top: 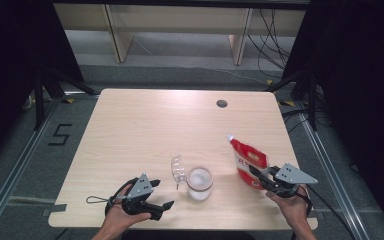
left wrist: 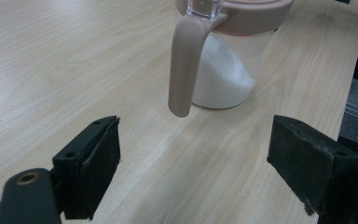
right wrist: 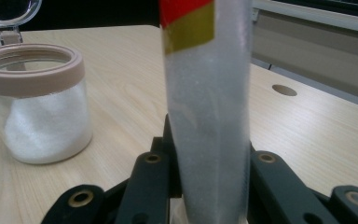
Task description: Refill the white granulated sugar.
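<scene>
A clear jar (top: 200, 183) with a pinkish rim stands near the table's front, partly filled with white grains; its clear lid (top: 178, 169) is flipped open to the left. The left gripper view looks at the jar (left wrist: 223, 70) and its hanging pink strap (left wrist: 185, 65) from close by. My left gripper (top: 161, 199) rests on the table left of the jar, open, nothing between its jaws (left wrist: 193, 172). My right gripper (top: 258, 174) is shut on a red and white pouch (top: 248, 160), held upright right of the jar. The pouch (right wrist: 207, 102) rises between the black jaws.
The light wood table (top: 145, 125) has a round cable hole (top: 222, 103) at its far right. The jar (right wrist: 37, 102) sits left of the pouch in the right gripper view. Dark curtains, tripod legs and cables flank the table; a wooden shelf stands behind.
</scene>
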{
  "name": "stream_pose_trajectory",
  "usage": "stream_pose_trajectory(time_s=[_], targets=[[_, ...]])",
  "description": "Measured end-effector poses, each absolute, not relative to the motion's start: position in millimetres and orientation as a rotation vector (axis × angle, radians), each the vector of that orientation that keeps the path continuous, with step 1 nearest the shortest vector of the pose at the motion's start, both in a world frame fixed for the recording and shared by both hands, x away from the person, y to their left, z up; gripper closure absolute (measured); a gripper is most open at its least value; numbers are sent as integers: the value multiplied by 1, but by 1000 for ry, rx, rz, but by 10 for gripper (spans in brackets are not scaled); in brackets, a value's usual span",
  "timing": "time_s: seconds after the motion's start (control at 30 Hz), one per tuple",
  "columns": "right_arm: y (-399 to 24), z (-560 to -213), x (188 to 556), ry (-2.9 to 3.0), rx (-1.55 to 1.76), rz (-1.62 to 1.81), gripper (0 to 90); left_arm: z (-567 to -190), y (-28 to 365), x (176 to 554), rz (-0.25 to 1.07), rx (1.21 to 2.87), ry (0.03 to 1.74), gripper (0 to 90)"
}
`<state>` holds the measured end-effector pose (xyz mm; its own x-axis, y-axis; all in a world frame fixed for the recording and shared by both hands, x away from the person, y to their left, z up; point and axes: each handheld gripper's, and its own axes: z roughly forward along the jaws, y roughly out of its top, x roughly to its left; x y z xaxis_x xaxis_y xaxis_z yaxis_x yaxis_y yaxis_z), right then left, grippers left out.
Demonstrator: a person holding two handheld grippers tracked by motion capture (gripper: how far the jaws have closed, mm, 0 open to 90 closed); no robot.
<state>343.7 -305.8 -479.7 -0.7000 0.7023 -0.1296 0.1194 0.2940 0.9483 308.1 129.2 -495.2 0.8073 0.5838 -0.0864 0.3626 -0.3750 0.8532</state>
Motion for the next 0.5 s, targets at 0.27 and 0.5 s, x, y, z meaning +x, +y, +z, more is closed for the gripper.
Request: stream_pose_trajectory(time_s=[0.27, 0.5], targets=[[-309, -481, 342, 2025, 764, 1433, 761, -495, 130, 308, 290, 2008, 700, 165], [-314, -484, 341, 2013, 814, 1456, 758, -495, 130, 309, 297, 2018, 697, 165]])
